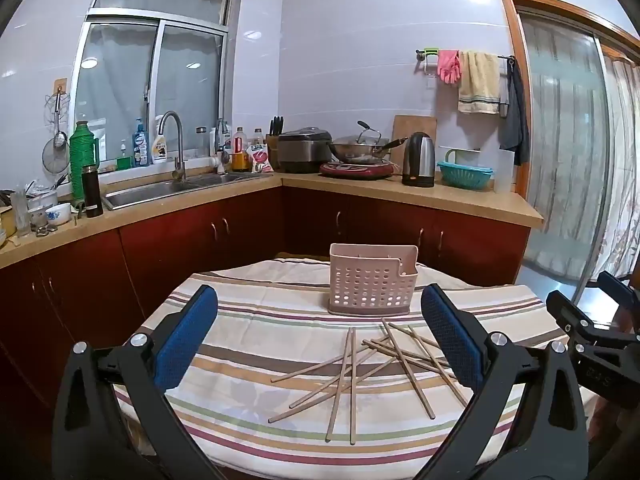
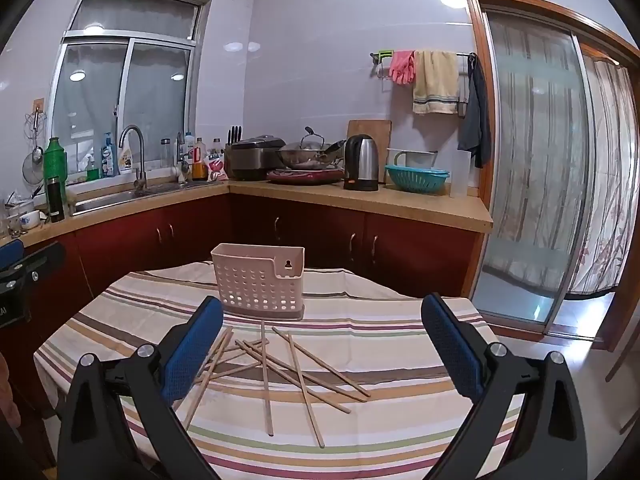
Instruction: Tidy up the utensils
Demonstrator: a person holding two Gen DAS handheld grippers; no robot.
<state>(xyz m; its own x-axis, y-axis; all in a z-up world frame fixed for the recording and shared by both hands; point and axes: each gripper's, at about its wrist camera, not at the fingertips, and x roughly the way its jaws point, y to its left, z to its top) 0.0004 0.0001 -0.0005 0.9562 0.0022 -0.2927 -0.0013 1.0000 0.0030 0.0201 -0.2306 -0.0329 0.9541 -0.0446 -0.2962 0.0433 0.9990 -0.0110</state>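
Striped cloth covers the surface (image 1: pixel 248 320) under both grippers. Nearest, the left gripper (image 1: pixel 320 336) has its blue fingers (image 1: pixel 188 340) spread wide and released, nothing between the pads; the right gripper (image 2: pixel 322 340) is likewise wide apart and empty. Chopsticks (image 1: pixel 360 368) lie loose and crossed on the cloth, mostly between and just ahead of the left fingers; in the right wrist view they (image 2: pixel 280 368) sit between the fingers, toward the left one. Beyond the fingertips stands a pink perforated holder (image 1: pixel 370 280), upright, apart from the chopsticks. Farther back run red cabinets (image 1: pixel 180 240), a sink (image 1: pixel 160 190) and a kettle (image 1: pixel 418 160).
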